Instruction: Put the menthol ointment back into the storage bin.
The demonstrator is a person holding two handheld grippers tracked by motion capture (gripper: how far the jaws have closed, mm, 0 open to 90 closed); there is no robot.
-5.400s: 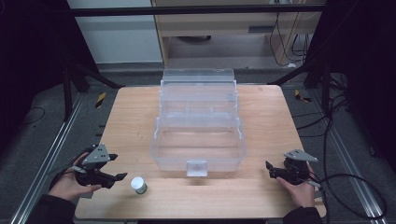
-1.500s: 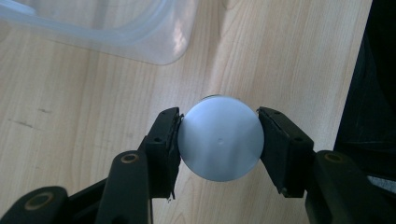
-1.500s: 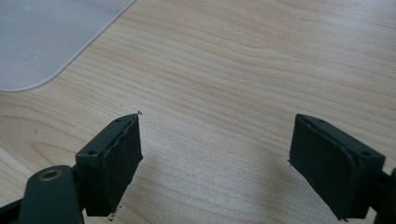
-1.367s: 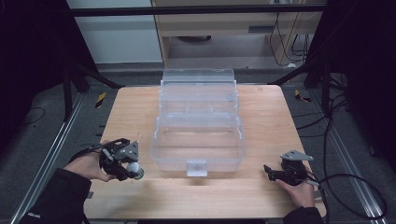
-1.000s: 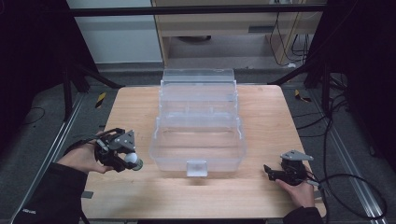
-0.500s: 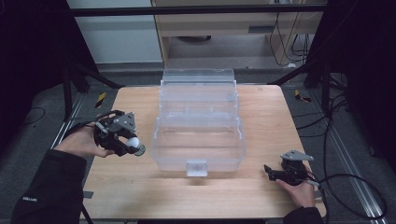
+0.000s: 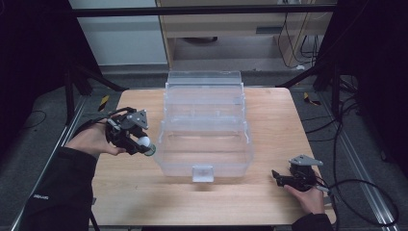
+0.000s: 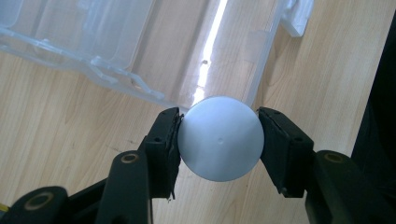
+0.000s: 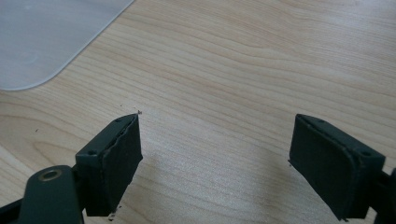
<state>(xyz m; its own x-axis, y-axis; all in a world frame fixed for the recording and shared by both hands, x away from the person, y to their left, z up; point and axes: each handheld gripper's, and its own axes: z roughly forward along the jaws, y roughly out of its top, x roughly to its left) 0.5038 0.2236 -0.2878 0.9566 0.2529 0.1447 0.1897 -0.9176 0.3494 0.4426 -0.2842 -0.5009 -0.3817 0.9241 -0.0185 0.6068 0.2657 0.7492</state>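
We hold a small white round-capped jar in the left gripper, its fingers pressed against the cap from both sides so that the pale disc sits squarely between them. In the high view the jar hangs above the counter, just beside the left wall of the clear plastic organiser box and close to its front left corner.

What the next move depends on, as we judge it, is this: the box's open front tray lies to the right of the jar as the high view shows it, just across the near wall. In the left gripper view the box's rim runs slantwise right behind the cap, so the jar looks close to the edge but not yet over the tray. We cannot tell from these views how much clearance there is above the rim. The jar's axis runs along the line of the fingers, pointing towards the box and slightly down, so it would need to be brought upright to stand on its base.

Our right gripper rests well apart at the front right of the counter, past the box's right corner. Its fingers stand wide apart with only bare wood between them. The left hand is plainly the nearer one and already carries the load.
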